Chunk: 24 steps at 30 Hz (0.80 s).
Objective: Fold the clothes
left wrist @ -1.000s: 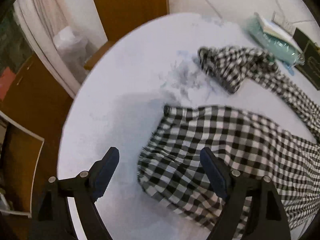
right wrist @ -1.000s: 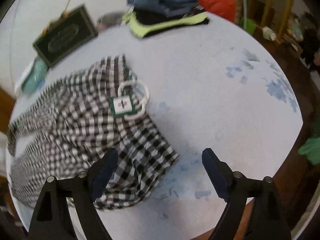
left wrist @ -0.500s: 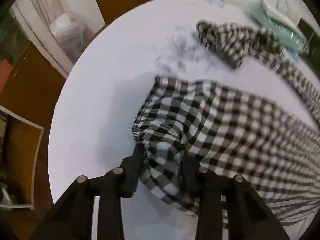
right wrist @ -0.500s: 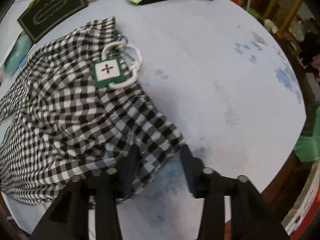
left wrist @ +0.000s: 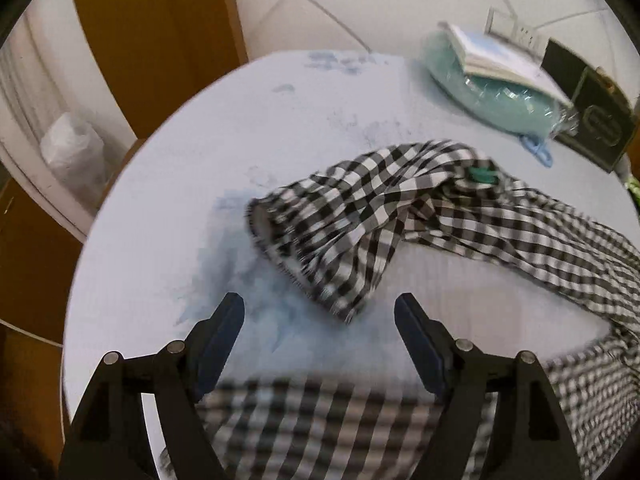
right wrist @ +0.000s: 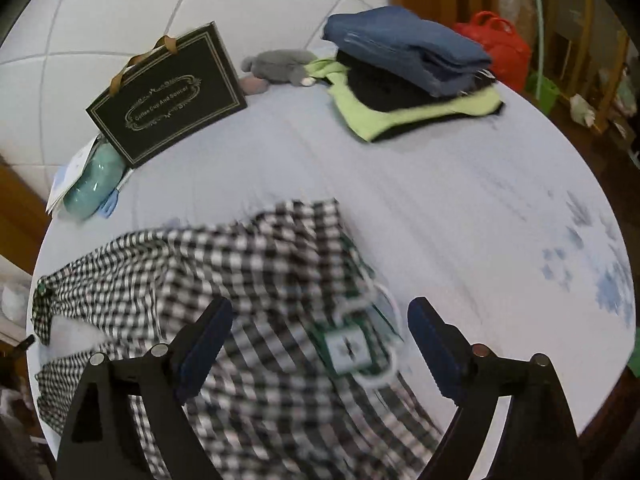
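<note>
So we're mid-fold: checked garment [right wrist: 248, 280] sprawled on near half of round table [right wrist: 420, 184], left gripper [left wrist: 320, 320] and right gripper [right wrist: 320, 324] both opening, nothing pinched. Next we probably regrab edges, square it up.

Domestic room, seen from my grippers. A round table [right wrist: 440, 184] carries folded clothes [right wrist: 408, 68], a plush toy [right wrist: 280, 65] and a gift bag [right wrist: 168, 96]. Tiled floor [left wrist: 360, 4] and wooden furniture [left wrist: 152, 40] surround it.

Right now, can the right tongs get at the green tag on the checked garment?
Probably yes. The green tag lies face-up on the checked garment, between the opening right tongs, with nothing covering it.
</note>
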{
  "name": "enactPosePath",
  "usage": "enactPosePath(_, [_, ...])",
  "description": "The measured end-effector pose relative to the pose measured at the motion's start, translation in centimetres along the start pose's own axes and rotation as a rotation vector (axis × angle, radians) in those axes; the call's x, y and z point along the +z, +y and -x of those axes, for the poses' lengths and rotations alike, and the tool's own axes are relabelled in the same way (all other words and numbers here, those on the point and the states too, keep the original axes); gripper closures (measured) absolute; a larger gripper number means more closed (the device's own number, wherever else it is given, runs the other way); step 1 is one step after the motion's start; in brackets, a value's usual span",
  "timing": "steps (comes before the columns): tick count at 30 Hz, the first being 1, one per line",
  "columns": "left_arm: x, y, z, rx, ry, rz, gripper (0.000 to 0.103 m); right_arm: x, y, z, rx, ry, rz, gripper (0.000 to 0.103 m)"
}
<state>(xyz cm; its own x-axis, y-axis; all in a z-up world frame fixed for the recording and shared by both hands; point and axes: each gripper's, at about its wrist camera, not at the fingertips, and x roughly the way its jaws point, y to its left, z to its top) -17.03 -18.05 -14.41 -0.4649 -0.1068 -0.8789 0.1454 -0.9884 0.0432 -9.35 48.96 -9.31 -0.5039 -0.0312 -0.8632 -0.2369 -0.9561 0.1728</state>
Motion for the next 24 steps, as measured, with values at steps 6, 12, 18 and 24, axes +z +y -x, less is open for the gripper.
enactPosePath(6, [1.7, -1.2, -3.9, 0.009, 0.030, -0.019, 0.024, 3.5, 1.0, -5.1, -0.020, 0.056, 0.016, 0.009])
enactPosePath(12, [3.3, -1.4, -4.4, 0.073, -0.034, 0.023, 0.084, 4.5, 1.7, -11.2, -0.046, 0.163, 0.029, 0.015])
enactPosePath(18, [3.9, 0.7, 1.3, 0.101, -0.167, 0.082, 0.085, 3.7, 3.8, -8.2, -0.112, 0.049, 0.136, 0.074])
enactPosePath(24, [2.6, 2.8, 12.2, 0.056, -0.340, 0.095, 0.084, 3.8, 2.2, 2.3, -0.051, -0.227, 0.114, 0.075])
